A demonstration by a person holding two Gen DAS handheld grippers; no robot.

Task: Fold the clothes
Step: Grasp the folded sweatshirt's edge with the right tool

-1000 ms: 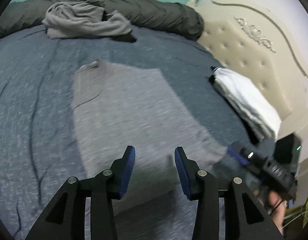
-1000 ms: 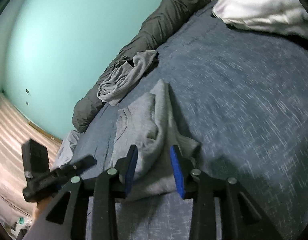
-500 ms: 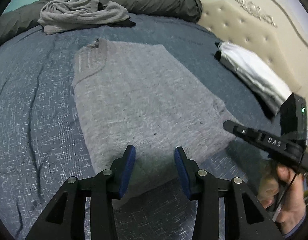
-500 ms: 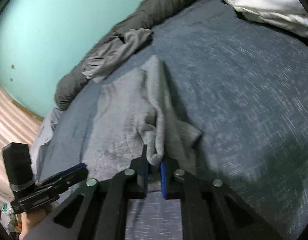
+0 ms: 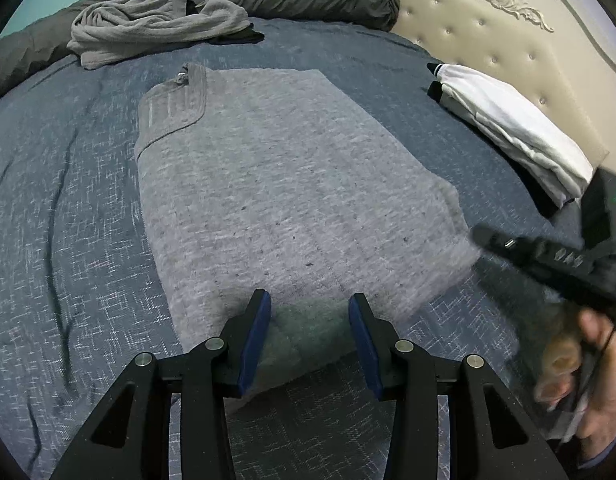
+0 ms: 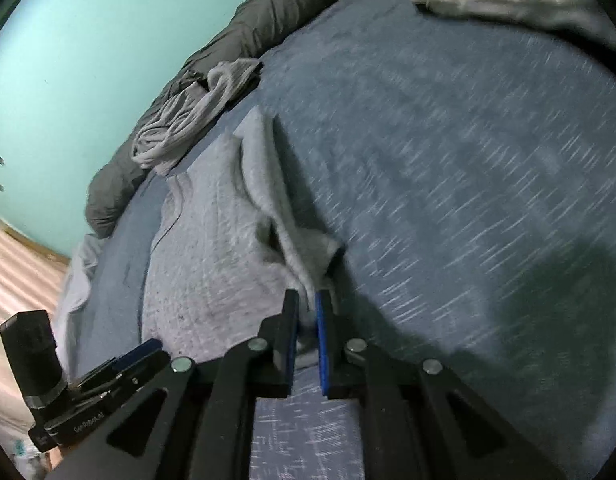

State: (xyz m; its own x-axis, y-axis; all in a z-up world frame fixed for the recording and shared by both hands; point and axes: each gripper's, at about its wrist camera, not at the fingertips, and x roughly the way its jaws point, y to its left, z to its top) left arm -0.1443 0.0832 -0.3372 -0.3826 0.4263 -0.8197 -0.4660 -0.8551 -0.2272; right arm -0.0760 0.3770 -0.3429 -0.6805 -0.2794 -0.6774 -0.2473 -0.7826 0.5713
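I find the grey top (image 5: 291,200) lying partly folded at mid-bed (image 5: 59,240), its near hem toward me; my right gripper (image 6: 306,312) is clamped on a bunched corner of it at the right edge, while my left gripper (image 5: 309,312) stands half open over the near hem, pads clear of the cloth. The knit looks soft, light and limp; I judge it will sag and crease between holds, not slip; it is best taken at both near corners, through all layers. A crumpled grey garment (image 5: 147,24) and folded white clothes (image 5: 516,132) lie well apart.
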